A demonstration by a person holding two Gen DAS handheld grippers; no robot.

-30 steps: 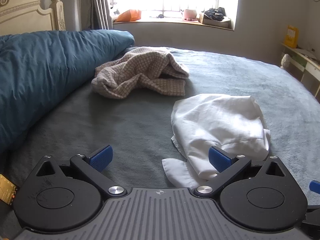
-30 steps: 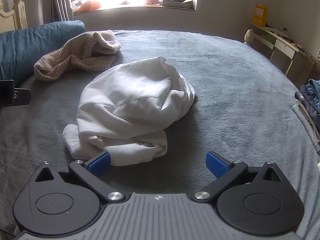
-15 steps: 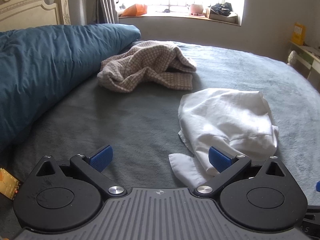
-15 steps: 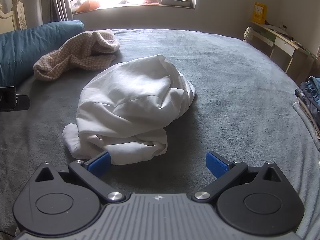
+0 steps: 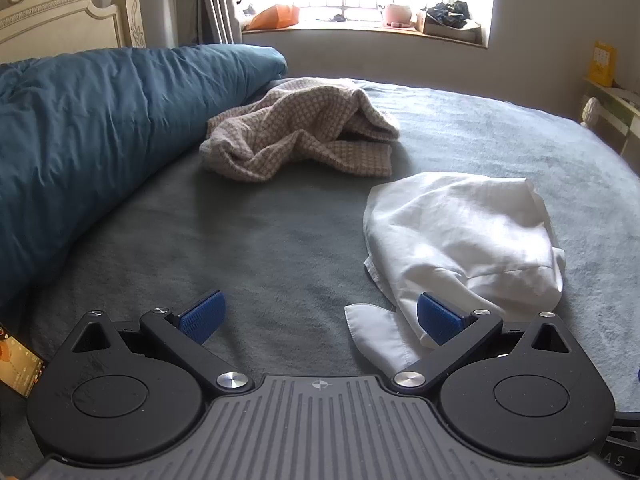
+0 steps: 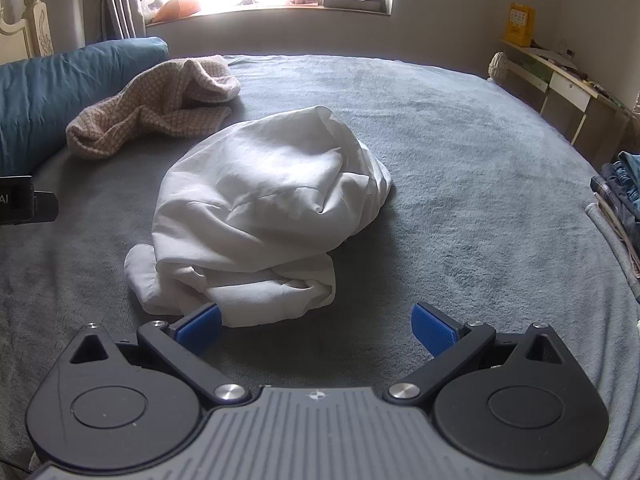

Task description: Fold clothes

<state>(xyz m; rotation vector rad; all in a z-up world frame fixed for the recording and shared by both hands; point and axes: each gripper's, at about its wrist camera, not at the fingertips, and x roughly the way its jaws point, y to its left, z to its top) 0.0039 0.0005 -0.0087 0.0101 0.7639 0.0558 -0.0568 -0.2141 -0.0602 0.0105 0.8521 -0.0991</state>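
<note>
A crumpled white garment (image 5: pixel 460 240) (image 6: pixel 264 208) lies bunched on the grey bed cover (image 5: pixel 260 240) (image 6: pixel 460 184). Behind it, by the pillow, rests a rumpled beige checked garment (image 5: pixel 296 132) (image 6: pixel 156 104). My left gripper (image 5: pixel 318 316) hangs open just short of the white garment's near left corner, with its right blue pad in front of the cloth. My right gripper (image 6: pixel 316 330) is open too, low over the cover at the garment's near edge, its left pad beside the hem. Nothing is held between either pair of fingers.
A long blue pillow (image 5: pixel 92 128) runs along the left under a cream headboard (image 5: pixel 48 4). A window sill (image 5: pixel 360 28) with clutter is at the back. A white desk (image 6: pixel 560 80) and a stack of folded clothes (image 6: pixel 620 196) stand on the right.
The left gripper has shifted left and turned, so both garments sit further right in its view. The right gripper has barely moved. Both stayed open.
</note>
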